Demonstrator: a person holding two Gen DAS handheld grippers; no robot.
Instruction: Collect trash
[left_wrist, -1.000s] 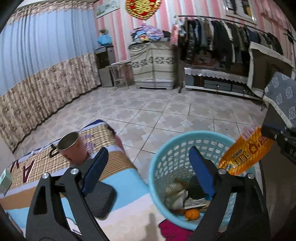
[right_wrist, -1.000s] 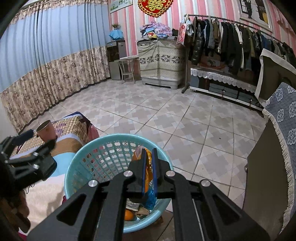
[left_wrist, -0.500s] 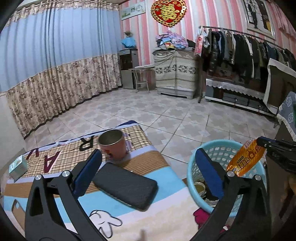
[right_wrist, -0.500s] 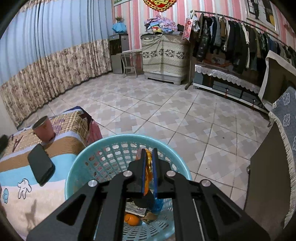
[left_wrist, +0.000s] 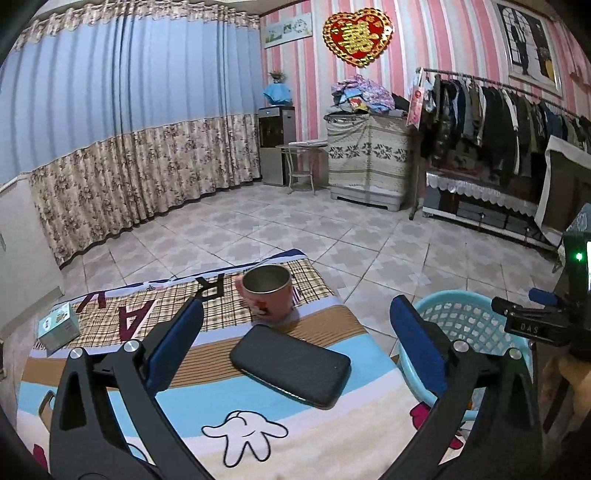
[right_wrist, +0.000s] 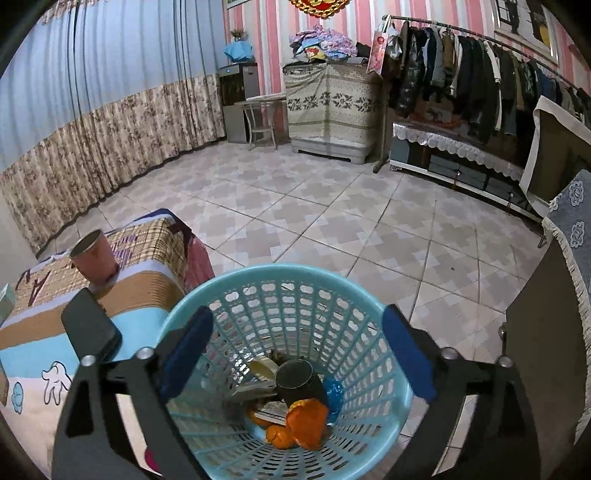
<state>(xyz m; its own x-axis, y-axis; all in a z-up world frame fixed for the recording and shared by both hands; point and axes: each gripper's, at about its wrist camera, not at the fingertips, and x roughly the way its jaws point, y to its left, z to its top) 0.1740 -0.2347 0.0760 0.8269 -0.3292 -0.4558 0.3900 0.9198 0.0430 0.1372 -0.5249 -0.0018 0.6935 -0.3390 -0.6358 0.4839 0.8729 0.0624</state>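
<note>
We saw the cloth-covered desk (left_wrist: 110, 373) filling the lower left of the frame. The teal laundry-style basket (right_wrist: 258, 280) sat lower centre, the orange wrapper (right_wrist: 308, 421) lying inside on its trash. Our right gripper (right_wrist: 295, 354) hung wide and empty above it; our left gripper (left_wrist: 295, 339) gaped wide over the black phone (left_wrist: 291, 363).

Not much readable here. The cartoon blanket (left_wrist: 110, 354) on the near left has big dark red letters woven across its plaid band: "A" and "R" are clear, a third is partly cut off. The right gripper (left_wrist: 532, 326) has "DAS" stamped on its black body. The gold character on the far-wall red heart ornament (left_wrist: 357, 35) is too blurry for me.
</note>
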